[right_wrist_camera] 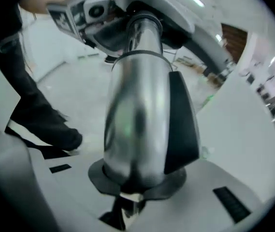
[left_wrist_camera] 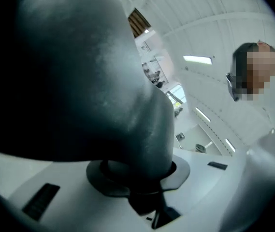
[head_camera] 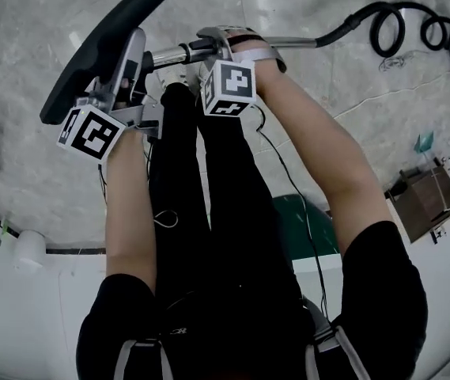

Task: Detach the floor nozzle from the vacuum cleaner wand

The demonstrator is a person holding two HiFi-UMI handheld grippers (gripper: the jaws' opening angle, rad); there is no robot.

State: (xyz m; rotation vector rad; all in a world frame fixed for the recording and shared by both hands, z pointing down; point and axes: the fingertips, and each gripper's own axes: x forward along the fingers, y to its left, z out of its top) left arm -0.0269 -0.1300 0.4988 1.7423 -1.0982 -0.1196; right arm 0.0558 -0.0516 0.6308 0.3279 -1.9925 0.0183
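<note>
Your arms (head_camera: 319, 157) held the assembly above your legs (head_camera: 209, 180), left gripper (head_camera: 123, 84) clamped on the dark neck of the nozzle (head_camera: 102, 42), right gripper (head_camera: 221, 46) clamped on the chrome wand (head_camera: 296, 42) just beside the joint, nozzle not yet detached, so opposed pulls could separate them.

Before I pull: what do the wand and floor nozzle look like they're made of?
The wand looks like polished metal, chrome-like: it mirrors its surroundings in bright streaks. The black strip on its side is likely matte plastic, with no reflections. The floor nozzle is probably moulded plastic: dark and smooth, with only a soft, dull sheen.
</note>
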